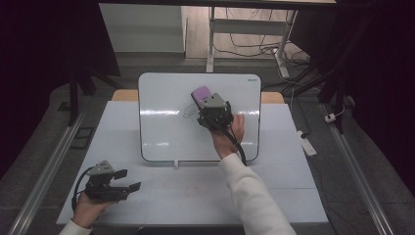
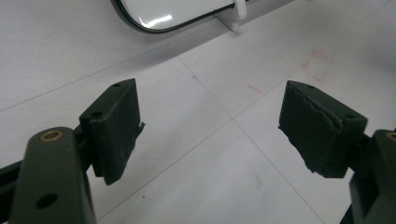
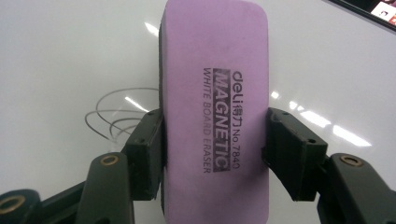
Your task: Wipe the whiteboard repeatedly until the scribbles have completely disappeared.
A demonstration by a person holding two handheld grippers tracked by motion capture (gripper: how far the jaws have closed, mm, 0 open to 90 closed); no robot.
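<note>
A whiteboard [image 1: 166, 132] lies on the pale table, with a thin looping pen scribble [image 1: 189, 112] near its middle. My right gripper [image 1: 204, 100] is over the board, shut on a purple whiteboard eraser [image 1: 200, 93]. In the right gripper view the eraser [image 3: 215, 102] sits squarely between both pads, its printed label facing the camera, and the scribble [image 3: 116, 116] shows just left of it. My left gripper [image 1: 128, 180] rests low at the table's front left, open with nothing between its pads [image 2: 116, 121]. The board's rounded corner [image 2: 163, 16] lies ahead of it.
The table [image 1: 293, 196] carries faint red marks [image 2: 317, 65] near the left gripper. A small white clip [image 1: 176, 164] sticks out at the board's front edge. Behind the table stand desk legs and loose cables [image 1: 254, 49]; a power strip [image 1: 307, 143] lies on the floor at the right.
</note>
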